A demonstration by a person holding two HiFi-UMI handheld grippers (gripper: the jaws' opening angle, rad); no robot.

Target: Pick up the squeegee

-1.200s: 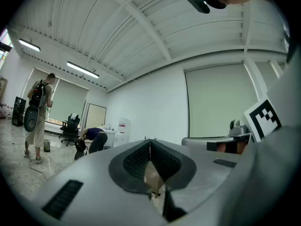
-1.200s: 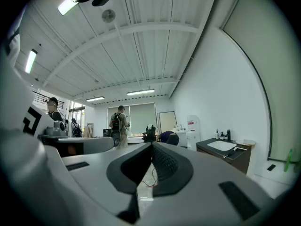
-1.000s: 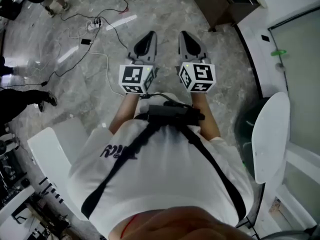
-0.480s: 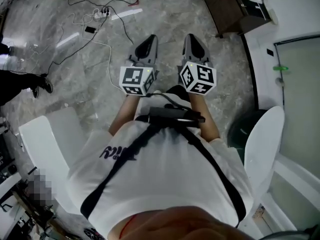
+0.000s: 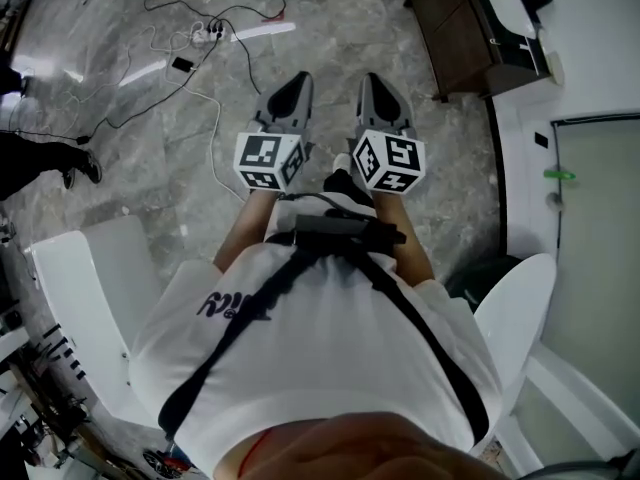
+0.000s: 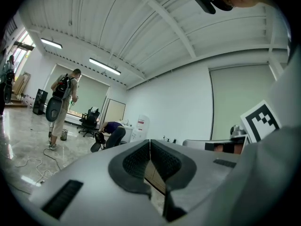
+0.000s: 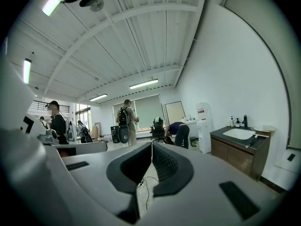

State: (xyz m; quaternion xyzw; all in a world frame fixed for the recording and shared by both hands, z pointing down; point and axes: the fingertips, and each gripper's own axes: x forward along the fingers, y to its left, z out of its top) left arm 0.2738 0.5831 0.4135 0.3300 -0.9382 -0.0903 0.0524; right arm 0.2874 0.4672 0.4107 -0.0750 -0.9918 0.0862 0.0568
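Both grippers are held level, side by side in front of the person's chest. My left gripper point(image 5: 295, 86) is shut, its pads meeting with nothing between them point(image 6: 150, 142). My right gripper point(image 5: 376, 84) is shut and empty too point(image 7: 152, 145). A dark wooden cabinet point(image 5: 462, 30) with a white sink point(image 7: 241, 133) stands ahead to the right. A dark long-handled tool point(image 7: 251, 141) lies across the sink's rim; I cannot tell whether it is the squeegee. Neither gripper is near it.
Cables and a power strip point(image 5: 205, 36) trail over the marble floor ahead left. White chairs stand at the person's left point(image 5: 75, 288) and right point(image 5: 515, 313). A glass door with a green fitting point(image 5: 558, 175) is at the right. Several people point(image 7: 127, 119) stand farther off.
The person has walked forward: cabinet and sink have come further into the head view, and the right chair has slid lower in it. Both grippers stay shut, side by side.
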